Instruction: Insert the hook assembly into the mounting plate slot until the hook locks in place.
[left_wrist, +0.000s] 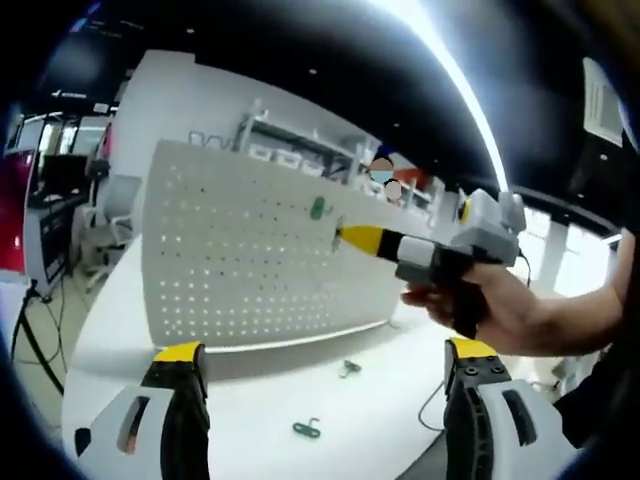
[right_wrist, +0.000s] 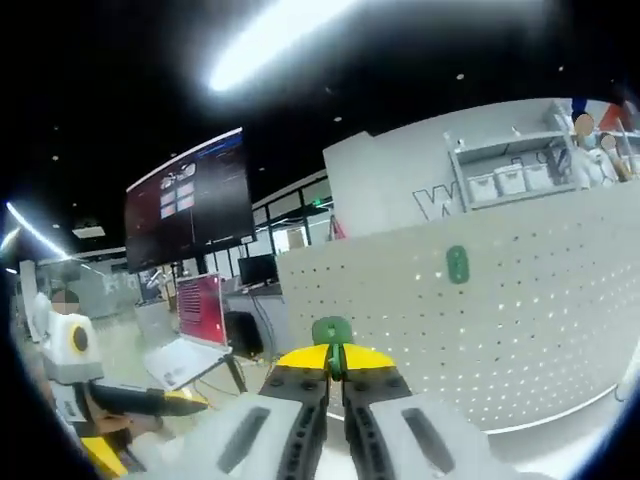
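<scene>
- The right gripper (right_wrist: 336, 372) has its yellow-tipped jaws clamped on a green hook (right_wrist: 332, 332), and in the left gripper view this gripper (left_wrist: 345, 236) reaches toward the board with a hand (left_wrist: 505, 310) around its handle.
- The left gripper (left_wrist: 325, 365) hangs low over the table (left_wrist: 260, 420), its jaws wide apart and holding nothing.
- The white board (left_wrist: 240, 250) stands upright on the table; it is flat, thin and full of small round holes in even rows.
- One green hook (right_wrist: 457, 264) is already mounted on the board.
- Two more green hooks (left_wrist: 307, 429) lie on the smooth white table.
- I judge the step to be the approach: the held hook is near the board but not yet inserted.
- Next, its tip must line up with the holes and be pressed until it locks.
</scene>
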